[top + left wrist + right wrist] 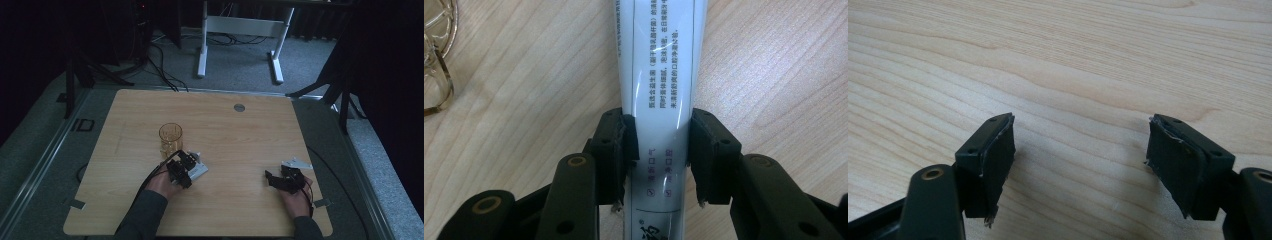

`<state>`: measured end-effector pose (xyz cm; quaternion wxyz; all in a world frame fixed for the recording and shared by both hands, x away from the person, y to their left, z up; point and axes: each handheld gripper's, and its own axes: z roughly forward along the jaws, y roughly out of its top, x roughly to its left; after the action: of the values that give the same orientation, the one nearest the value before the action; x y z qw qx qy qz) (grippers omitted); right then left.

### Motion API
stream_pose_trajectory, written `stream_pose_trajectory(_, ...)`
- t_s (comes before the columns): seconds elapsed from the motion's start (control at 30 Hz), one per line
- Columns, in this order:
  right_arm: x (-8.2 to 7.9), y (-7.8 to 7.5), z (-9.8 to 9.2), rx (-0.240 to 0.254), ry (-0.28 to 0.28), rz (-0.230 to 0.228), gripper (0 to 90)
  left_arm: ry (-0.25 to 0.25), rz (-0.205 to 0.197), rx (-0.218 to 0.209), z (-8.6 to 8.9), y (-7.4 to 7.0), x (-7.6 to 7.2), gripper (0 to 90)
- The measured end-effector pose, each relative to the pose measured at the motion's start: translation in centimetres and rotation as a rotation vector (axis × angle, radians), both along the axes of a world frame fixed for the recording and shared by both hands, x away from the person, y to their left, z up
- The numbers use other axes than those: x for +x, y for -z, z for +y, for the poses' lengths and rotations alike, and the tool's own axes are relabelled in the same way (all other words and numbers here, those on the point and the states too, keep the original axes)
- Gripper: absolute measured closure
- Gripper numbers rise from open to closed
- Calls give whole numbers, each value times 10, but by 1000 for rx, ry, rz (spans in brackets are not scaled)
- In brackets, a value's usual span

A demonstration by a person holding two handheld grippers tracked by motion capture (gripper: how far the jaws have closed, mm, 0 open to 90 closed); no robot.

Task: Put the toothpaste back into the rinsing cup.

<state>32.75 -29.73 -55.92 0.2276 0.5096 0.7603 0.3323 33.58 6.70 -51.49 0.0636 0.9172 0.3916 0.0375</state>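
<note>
The left gripper (659, 150) straddles a white toothpaste tube (659, 65) that lies flat on the counter (774, 75). Its jaws stand on either side of the tube's lower part, and thin gaps show at both pads, so it reads as open around the tube rather than pinching it. In the high view the left gripper (186, 167) sits left of centre, nearer the counter's near edge than its far one, with the pale tube (199, 169) poking out toward the right.

The tube's long axis runs straight along the gripper's line of sight, away from the camera, and the body widens with distance. Which end carries the cap cannot be told.

As for handling, the tube looks light, soft-walled and glossy — it should dent under pressure and may slide on smooth pads. A hold across the body where the jaws now stand seems sound; squeezing gently would avoid forcing paste toward the cap.

Just beyond the gripper, toward the far edge, stands an amber drinking glass (171, 140), upright and close by — fragile, and easily knocked in a lift.

Near the counter's near right corner, the right gripper (272, 179) rests with jaws wide apart and nothing between them, bare wood beneath (1078, 150).
</note>
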Motion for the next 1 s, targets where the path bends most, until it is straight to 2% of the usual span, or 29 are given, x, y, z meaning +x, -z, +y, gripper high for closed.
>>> stream_pose_trajectory(0.27, 0, 0, 0, 0, 0, 0, 271, -7, 5, 0, 0, 1, 0, 607)
stream_pose_trajectory(0.47, 0, 0, 0, 0, 0, 0, 271, 3, 5, -9, 1, -2, -1, 678)
stream_pose_trajectory(0.73, 0, 0, 0, 0, 0, 0, 271, 22, 11, -19, 6, -4, -3, 706)
stream_pose_trajectory(1.0, 0, 0, 0, 0, 0, 0, 271, 9, -21, -43, 11, -12, -6, 713)
